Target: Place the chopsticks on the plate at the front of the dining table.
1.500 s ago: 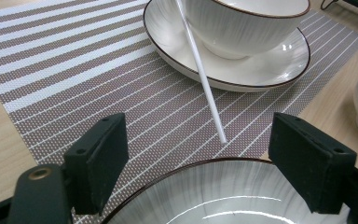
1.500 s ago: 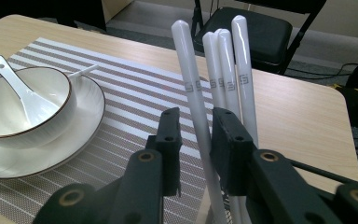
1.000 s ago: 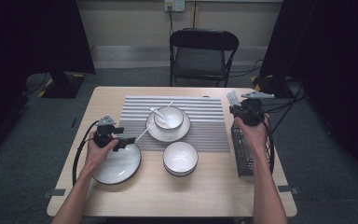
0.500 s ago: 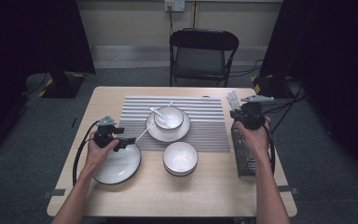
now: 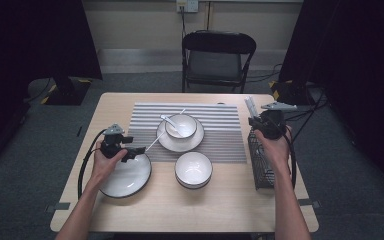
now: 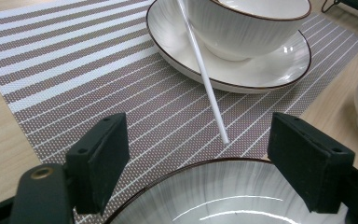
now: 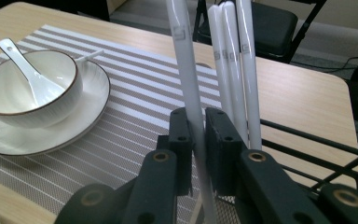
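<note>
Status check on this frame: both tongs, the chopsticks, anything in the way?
Right tongs just closed on one white chopstick at the wire rack. Left tongs open over the plate. Nothing blocking.

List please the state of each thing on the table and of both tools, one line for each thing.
Left tool: open, over the empty plate.
Right tool: shut on one white chopstick.
Other chopsticks: upright in the wire basket.
Bowl with spoon: on a saucer.
Loose chopstick: leaning on that saucer.
Second bowl: empty.
</note>
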The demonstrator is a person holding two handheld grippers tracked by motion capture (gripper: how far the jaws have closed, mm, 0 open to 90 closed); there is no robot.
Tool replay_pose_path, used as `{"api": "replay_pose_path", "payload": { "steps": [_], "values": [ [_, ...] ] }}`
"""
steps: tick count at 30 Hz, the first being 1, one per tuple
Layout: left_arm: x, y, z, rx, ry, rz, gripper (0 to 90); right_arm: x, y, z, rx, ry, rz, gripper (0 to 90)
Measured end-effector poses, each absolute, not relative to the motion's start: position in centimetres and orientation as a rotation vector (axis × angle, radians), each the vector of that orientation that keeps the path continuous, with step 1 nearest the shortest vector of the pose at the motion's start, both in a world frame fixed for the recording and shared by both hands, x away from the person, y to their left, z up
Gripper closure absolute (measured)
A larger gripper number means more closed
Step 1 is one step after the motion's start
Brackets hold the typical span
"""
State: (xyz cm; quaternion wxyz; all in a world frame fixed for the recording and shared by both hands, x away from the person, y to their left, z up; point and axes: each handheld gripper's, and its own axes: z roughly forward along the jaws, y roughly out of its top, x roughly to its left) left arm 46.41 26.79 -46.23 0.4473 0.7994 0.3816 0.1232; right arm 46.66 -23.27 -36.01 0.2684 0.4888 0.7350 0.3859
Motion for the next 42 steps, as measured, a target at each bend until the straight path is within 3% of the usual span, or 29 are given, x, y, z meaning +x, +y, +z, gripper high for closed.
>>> {"api": "replay_pose_path", "payload": {
  "steps": [42],
  "values": [
    [45.7, 25.9, -44.7, 1.931, 0.907, 0.338, 19.4, 45.0, -24.5, -32.5, 1.271, 1.815, 1.2, 85.3]
  ]
}}
